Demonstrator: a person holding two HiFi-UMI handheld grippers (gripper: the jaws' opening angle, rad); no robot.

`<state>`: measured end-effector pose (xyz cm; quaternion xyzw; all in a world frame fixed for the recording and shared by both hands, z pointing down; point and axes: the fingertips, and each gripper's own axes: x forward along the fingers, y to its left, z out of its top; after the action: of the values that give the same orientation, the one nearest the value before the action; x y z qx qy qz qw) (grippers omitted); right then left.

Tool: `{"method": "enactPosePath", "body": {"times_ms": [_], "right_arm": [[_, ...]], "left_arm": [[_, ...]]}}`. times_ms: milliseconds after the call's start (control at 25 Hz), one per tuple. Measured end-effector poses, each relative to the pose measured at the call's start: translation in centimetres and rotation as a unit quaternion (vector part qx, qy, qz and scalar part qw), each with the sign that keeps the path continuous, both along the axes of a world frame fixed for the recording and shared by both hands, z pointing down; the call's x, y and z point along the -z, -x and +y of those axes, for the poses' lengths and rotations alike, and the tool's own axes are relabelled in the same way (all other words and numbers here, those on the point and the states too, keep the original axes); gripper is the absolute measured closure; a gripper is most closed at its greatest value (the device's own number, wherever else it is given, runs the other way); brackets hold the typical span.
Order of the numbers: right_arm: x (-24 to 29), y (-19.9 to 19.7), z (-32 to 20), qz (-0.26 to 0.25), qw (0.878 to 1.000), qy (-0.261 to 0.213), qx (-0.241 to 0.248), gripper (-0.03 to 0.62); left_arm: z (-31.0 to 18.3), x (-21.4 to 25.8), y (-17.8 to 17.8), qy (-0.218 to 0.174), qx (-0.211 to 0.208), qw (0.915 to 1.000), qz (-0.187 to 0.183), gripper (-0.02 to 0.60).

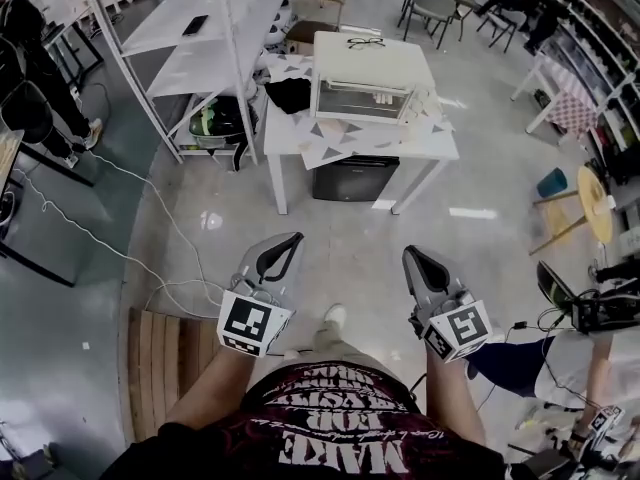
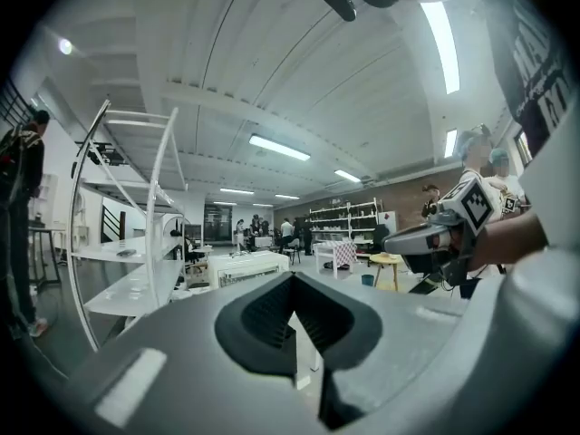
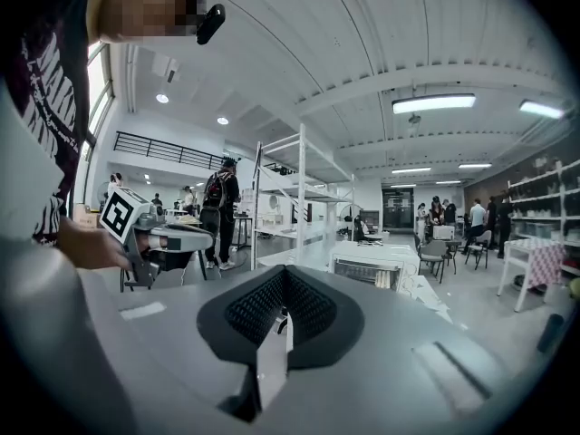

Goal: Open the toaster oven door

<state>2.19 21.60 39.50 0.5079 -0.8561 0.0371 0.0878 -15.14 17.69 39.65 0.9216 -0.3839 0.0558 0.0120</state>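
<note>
Task status: not begun, by my judgement. The toaster oven (image 1: 365,78) stands on the white surface (image 1: 425,154) at the far side of open floor, well apart from both grippers. Its door (image 1: 360,100) faces the person and appears closed, flush with the oven front. No contact has been made with the door or its handle (the handle is too small to make out at this range).

Left gripper (image 1: 297,237): jaws drawn together at the tips, nothing between them. Its own view confirms this: the dark pads (image 2: 263,320) meet in a narrow V, with only the room visible beyond.

Right gripper (image 1: 409,252): the same condition, jaws closed tip to tip and empty. It is held level with the left, both at waist height and pointing toward the oven.

Outstanding: everything — approach the surface, spread one gripper's jaws, take hold of the door's top edge or handle, and swing it down.
</note>
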Motion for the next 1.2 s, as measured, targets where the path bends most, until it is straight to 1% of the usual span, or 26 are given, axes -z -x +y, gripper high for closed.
{"method": "enactPosePath", "body": {"times_ms": [120,400,520,760,1000,1200], "right_arm": [[-0.1,-0.9,-1.0,-0.002,1.0,0.006,-0.008,0.568],[-0.3,-1.7,-4.1,-0.007,1.0,0.009,0.003,0.566],[-0.5,-2.1,-5.6,-0.01,1.0,0.008,0.008,0.567],[-0.4,-3.4,-8.3,-0.019,1.0,0.004,0.011,0.568],[0.4,-5.2,-10.9,-0.024,1.0,-0.005,0.02,0.568],[0.8,-7.6,-12.7,-0.029,0.999,-0.018,0.025,0.568]], "left_arm": [[-1.1,0.2,-0.8,0.004,-0.006,0.9999,0.009,0.575],[-4.4,0.4,-1.5,0.008,0.001,1.0,0.001,0.575],[-5.8,0.2,-1.9,0.008,0.003,0.9999,-0.008,0.575],[-8.6,1.5,-3.1,-0.009,0.007,0.9999,-0.012,0.575],[-11.1,2.2,-4.4,-0.013,0.025,0.9994,-0.02,0.576],[-12.9,2.8,-6.5,-0.021,0.033,0.999,-0.02,0.576]]}}
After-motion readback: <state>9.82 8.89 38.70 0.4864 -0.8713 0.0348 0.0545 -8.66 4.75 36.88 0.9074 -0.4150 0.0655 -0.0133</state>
